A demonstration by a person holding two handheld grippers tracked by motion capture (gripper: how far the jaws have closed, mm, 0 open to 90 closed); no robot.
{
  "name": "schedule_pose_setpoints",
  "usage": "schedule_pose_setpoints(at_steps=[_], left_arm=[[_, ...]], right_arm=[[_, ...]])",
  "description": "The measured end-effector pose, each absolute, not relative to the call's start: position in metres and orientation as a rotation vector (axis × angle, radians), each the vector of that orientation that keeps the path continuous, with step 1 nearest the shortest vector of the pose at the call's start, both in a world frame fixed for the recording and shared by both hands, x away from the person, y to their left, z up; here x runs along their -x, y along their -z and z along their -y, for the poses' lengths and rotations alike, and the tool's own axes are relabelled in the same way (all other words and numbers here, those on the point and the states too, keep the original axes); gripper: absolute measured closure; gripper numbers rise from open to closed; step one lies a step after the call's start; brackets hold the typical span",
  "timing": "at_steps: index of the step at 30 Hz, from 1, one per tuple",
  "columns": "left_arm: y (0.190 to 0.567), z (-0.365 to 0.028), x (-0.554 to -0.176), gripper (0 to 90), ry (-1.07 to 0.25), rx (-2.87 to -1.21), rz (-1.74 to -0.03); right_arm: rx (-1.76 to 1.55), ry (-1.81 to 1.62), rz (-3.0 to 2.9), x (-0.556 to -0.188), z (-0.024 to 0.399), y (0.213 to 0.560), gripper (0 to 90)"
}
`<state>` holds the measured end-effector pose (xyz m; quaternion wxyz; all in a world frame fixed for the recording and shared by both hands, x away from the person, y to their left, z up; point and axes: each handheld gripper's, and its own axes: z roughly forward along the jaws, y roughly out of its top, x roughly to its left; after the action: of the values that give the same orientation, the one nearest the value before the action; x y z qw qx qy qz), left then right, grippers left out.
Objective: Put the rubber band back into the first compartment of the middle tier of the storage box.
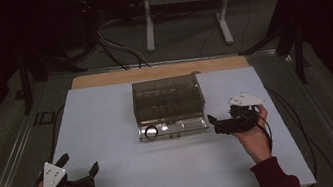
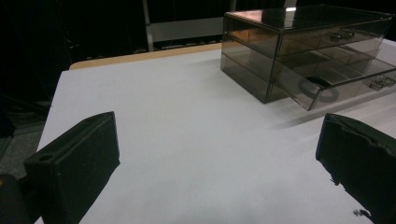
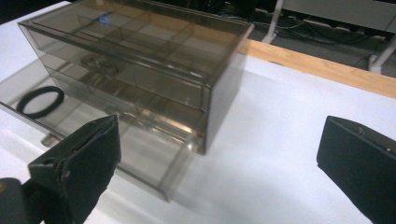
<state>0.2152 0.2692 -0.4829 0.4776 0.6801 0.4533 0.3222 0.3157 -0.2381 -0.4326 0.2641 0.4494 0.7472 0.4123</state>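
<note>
Dark room, cables and a stand's legs on the floor behind; white table (image 1: pixel 118 182) with a wooden strip along its far edge. Item one: smoked clear drawer box (image 1: pixel 167 96), mid-table toward the far side, three tiers as seen in the left gripper view. Item two: its bottom drawer (image 1: pixel 175 128), pulled out toward me. Item three: black ring (image 1: pixel 151 132), lying flat in the left part of that drawer, touching nothing else that I can make out. Item four: my right gripper (image 1: pixel 213 124), just beside the drawer's right front corner, jaws apart and gripping nothing; its own view puts one jaw over the drawer's near corner, whether touching I cannot tell. Item five: my left gripper (image 1: pixel 80 164), well apart at the near left of the table, jaws spread wide, empty. Step in hand, as I judge it: the drawer stands open with the ring inside, and the right gripper is placed to work on it. Next move, likely: either push the drawer front squarely home, keeping the box from sliding, or reach across for the ring, which would need a low, narrow pinch on its rim.
</note>
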Motion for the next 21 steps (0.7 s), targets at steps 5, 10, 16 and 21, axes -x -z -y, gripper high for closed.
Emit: schedule_pose_setpoints(at_steps=[5,10,16,21], left_arm=[[0.483,-0.269,-0.216,0.3,-0.784,-1.66,-1.111],[0.484,-0.269,-0.216,0.3,-0.78,-1.661,-1.111],[0.484,-0.269,-0.217,0.3,-0.781,-1.656,-1.11],[0.485,-0.268,-0.217,0.3,-0.775,-1.658,-1.103]], right_arm=[[-1.232,-1.127,-1.989,-0.309,0.256,0.439,0.1],[-1.225,-1.128,-1.973,-0.301,0.266,0.445,0.1],[-1.225,-1.122,-1.956,-0.291,0.274,0.456,0.1],[-1.214,-1.142,-1.947,-0.283,0.277,0.465,0.1]])
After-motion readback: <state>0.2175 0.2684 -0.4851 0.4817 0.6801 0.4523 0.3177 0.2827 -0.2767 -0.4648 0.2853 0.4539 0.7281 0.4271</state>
